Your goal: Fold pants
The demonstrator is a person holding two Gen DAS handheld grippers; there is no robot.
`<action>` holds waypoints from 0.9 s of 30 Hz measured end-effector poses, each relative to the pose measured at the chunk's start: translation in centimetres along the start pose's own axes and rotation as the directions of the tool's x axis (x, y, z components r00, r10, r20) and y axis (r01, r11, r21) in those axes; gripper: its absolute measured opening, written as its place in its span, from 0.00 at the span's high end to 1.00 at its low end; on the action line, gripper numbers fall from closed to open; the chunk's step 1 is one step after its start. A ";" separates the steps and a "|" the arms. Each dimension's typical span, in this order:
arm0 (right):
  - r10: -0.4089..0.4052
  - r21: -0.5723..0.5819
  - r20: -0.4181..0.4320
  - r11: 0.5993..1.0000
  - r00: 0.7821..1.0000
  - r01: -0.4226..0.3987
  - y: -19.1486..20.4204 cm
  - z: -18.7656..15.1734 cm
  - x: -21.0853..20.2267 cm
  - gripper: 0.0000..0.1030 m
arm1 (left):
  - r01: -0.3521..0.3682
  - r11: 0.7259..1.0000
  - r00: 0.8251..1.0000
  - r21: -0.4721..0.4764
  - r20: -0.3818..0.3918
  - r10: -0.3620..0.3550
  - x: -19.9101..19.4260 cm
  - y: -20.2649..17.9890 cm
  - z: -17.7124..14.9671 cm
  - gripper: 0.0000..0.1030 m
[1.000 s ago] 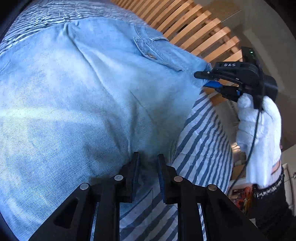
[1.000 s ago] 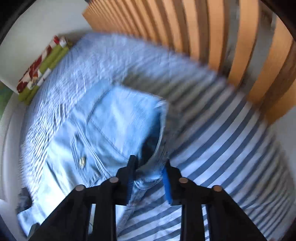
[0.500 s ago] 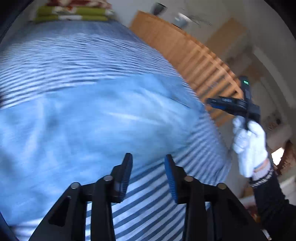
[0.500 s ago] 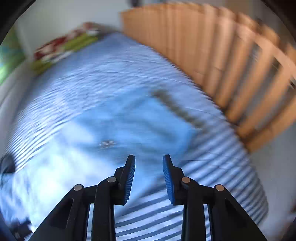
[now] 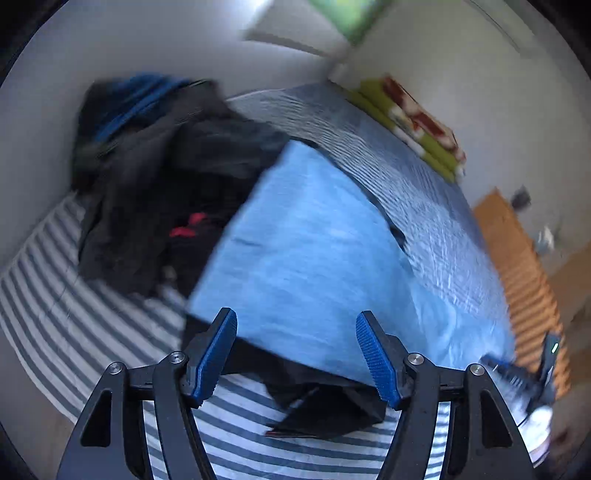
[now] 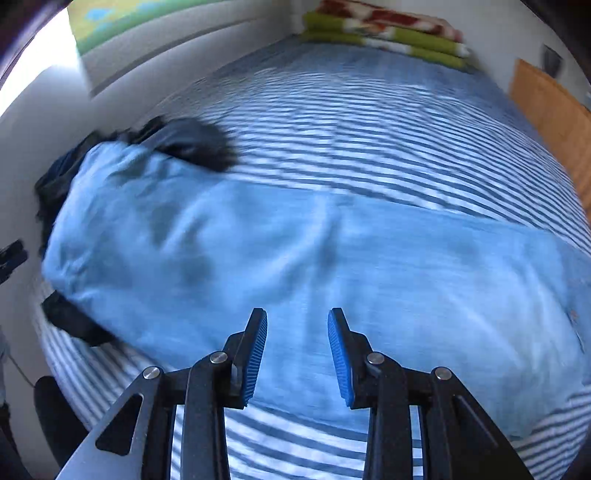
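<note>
The left gripper (image 5: pixel 295 356) is opening wide with nothing between its blue pads; the right gripper (image 6: pixel 297 356) is opening too, narrower and empty. Beyond them the light blue denim pants (image 6: pixel 295 266) lie flat on the blue-and-white striped bed sheet (image 6: pixel 369 110); a heap of dark clothes (image 5: pixel 159 192) touches their far end, and a folded green-and-red blanket (image 6: pixel 384 33) lies farthest.

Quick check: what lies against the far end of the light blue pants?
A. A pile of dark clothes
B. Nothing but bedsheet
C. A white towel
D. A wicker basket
A: a pile of dark clothes sits at the end of the pants on the striped sheet.
</note>
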State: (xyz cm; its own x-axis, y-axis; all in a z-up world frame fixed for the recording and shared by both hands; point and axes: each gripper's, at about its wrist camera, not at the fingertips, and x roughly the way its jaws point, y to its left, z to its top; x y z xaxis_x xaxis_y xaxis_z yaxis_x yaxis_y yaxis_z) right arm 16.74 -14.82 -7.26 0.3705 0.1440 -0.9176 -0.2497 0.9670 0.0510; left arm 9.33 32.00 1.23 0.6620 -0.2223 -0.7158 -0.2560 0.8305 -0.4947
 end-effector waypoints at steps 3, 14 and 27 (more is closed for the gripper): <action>0.048 -0.095 -0.009 0.994 0.999 -0.048 6.4 1.4 0.6 0.70 | 0.067 0.988 0.998 -0.142 0.010 -0.066 -0.1 5.7 1.2 0.31; 0.113 -0.247 -0.086 0.960 0.990 -0.131 21.0 5.2 3.1 0.70 | 0.276 0.905 0.961 -0.323 0.068 -0.268 5.2 9.3 -1.3 0.30; -0.103 -0.514 -0.021 0.854 0.994 0.077 35.8 9.3 9.5 0.70 | 0.250 0.919 0.966 -0.304 0.142 -0.216 5.8 13.7 -2.3 0.31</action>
State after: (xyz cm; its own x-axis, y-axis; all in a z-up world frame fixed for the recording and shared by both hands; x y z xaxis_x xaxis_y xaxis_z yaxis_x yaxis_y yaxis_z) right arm 19.65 23.09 -10.48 0.3749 0.0393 -0.9262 -0.6448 0.7289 -0.2300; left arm 8.03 40.92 -10.91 0.7951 -0.3213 -0.5144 -0.2837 0.5526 -0.7837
